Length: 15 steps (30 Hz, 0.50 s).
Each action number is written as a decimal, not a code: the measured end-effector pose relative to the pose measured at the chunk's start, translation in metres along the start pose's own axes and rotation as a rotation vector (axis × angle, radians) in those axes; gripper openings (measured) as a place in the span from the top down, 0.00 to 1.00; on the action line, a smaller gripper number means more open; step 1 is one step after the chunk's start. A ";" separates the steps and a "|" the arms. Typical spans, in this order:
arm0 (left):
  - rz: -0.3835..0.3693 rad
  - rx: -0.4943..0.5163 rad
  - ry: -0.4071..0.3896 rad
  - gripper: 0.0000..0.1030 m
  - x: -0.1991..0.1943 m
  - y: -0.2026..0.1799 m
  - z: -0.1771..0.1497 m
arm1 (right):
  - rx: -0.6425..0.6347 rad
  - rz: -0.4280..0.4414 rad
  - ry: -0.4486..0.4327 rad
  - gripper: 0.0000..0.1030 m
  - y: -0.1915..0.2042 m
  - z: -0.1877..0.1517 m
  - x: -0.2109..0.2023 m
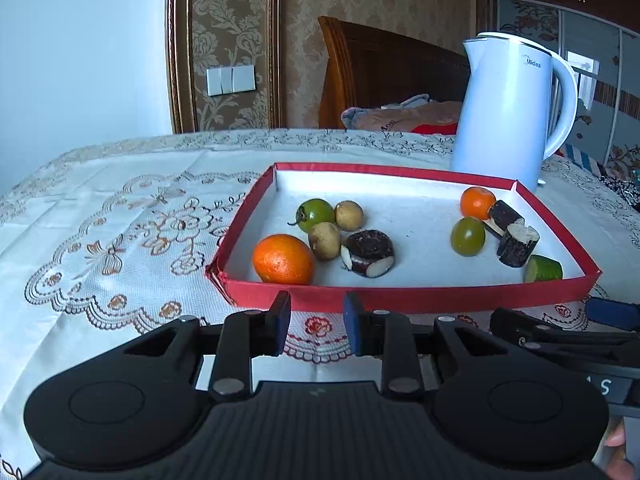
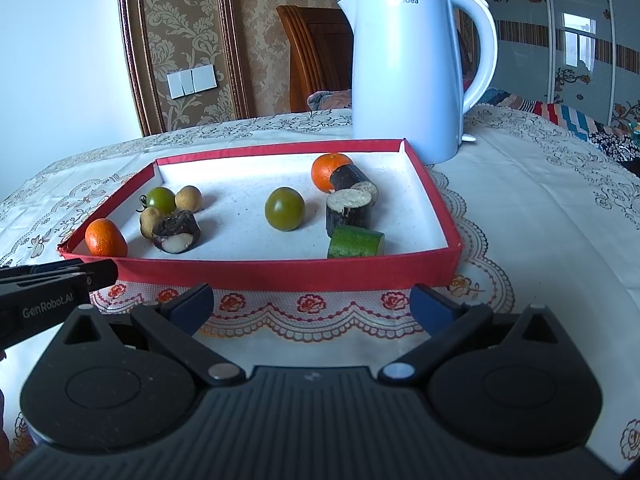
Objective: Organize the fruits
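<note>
A red-rimmed tray (image 1: pixel 404 295) (image 2: pixel 280 272) holds the fruits. On its left lie an orange (image 1: pixel 283 259) (image 2: pixel 105 238), a green tomato (image 1: pixel 315 214) (image 2: pixel 161 199), two tan longans (image 1: pixel 325 240) (image 2: pixel 189 199) and a dark sugarcane piece (image 1: pixel 368 253) (image 2: pixel 176 232). On its right lie a small orange (image 1: pixel 477 201) (image 2: pixel 329 171), a green tomato (image 1: pixel 468 236) (image 2: pixel 285 209), two sugarcane pieces (image 1: pixel 518 245) (image 2: pixel 349 207) and a cucumber piece (image 1: pixel 544 269) (image 2: pixel 356 242). My left gripper (image 1: pixel 317 326) is open and empty before the tray's near rim. My right gripper (image 2: pixel 312 308) is wide open and empty.
A white electric kettle (image 1: pixel 516 112) (image 2: pixel 412 68) stands behind the tray's far right corner. A lace tablecloth (image 1: pixel 120 220) covers the table. A wooden headboard (image 1: pixel 384 68) and bedding lie beyond. The other gripper shows at each view's edge (image 1: pixel 608 320) (image 2: pixel 52 280).
</note>
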State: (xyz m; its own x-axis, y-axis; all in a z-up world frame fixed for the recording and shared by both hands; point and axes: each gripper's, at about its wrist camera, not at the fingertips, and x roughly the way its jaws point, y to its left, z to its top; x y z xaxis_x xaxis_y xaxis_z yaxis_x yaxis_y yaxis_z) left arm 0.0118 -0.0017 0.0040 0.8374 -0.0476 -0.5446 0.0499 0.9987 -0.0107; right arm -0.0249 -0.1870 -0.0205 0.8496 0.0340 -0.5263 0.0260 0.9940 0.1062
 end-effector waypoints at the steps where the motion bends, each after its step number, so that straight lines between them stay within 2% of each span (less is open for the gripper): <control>1: -0.008 -0.004 0.015 0.73 0.001 0.000 0.000 | 0.000 -0.001 0.001 0.00 0.000 0.000 0.000; 4: -0.017 0.003 0.023 0.73 0.002 -0.001 0.000 | 0.000 0.000 0.001 0.00 0.000 0.000 0.000; 8: 0.009 0.023 -0.013 0.73 -0.001 -0.003 -0.002 | 0.001 0.000 0.001 0.00 0.000 0.000 0.000; 15: 0.017 0.002 -0.069 0.73 -0.006 0.002 0.001 | 0.002 0.001 0.002 0.00 0.000 0.000 0.000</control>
